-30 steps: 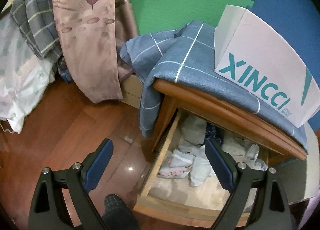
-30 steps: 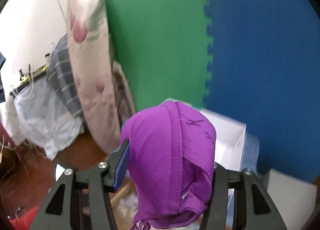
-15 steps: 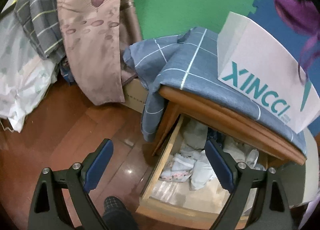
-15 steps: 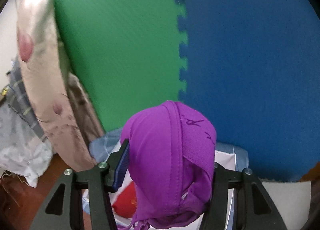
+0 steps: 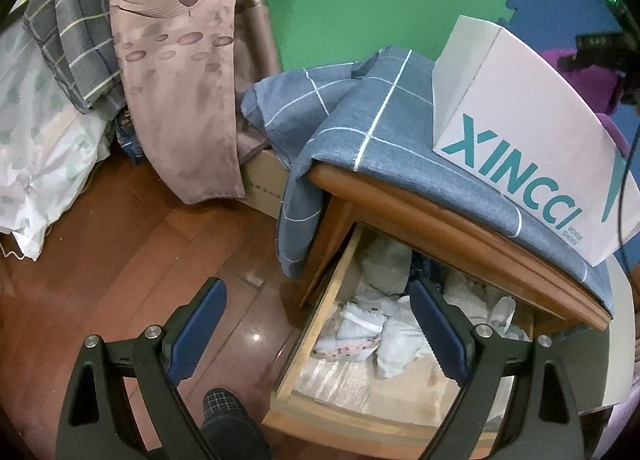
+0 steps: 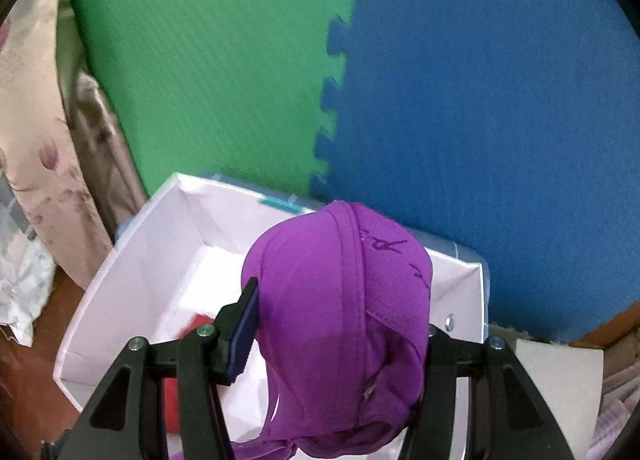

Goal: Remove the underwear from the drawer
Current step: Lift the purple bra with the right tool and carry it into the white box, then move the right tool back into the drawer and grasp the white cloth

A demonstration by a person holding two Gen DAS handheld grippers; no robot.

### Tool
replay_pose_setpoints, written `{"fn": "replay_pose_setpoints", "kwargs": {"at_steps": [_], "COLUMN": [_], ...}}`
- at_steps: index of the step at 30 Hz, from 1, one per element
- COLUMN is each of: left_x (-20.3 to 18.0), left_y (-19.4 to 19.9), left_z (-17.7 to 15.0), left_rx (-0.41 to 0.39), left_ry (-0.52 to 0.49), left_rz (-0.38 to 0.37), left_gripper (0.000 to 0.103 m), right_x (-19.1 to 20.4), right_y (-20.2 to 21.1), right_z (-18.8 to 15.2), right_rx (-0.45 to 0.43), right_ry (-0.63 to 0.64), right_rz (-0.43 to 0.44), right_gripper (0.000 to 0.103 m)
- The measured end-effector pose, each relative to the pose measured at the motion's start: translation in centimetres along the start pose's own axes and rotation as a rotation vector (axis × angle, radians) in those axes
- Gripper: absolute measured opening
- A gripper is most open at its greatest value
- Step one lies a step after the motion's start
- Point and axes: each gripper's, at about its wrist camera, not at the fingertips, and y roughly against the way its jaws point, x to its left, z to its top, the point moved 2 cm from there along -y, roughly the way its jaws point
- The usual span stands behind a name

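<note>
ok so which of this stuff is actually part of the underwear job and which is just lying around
Part of the job:
- open drawer with pale underwear left inside
- purple bra, held in the right gripper
- white box below it
- left gripper, open, empty

Just lying about:
- blue checked cloth
- floral curtain
- grey plaid fabric
- foam wall mats
</note>
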Motion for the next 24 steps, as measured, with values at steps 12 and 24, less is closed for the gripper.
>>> {"fn": "replay_pose_setpoints", "kwargs": {"at_steps": [12, 24], "left_x": [-0.9, -1.8], "left_y": [-0.8, -1.3], "left_z": [-0.2, -0.4], "left_rx": [0.021, 0.026], "left_ry": [-0.036, -0.088], "left_rz": [0.014, 0.037], "left_gripper": [0.091, 0.091], "right_x": [-1.6, -2.8], "right_y": [-4.7, 2.9], "right_z": [-2.3, -2.9], "right_rx": [0.148, -0.010], "right_ry": [-0.029, -0.016], "right_rz": [-0.025, 0.008], "right_gripper": [0.071, 0.073]}}
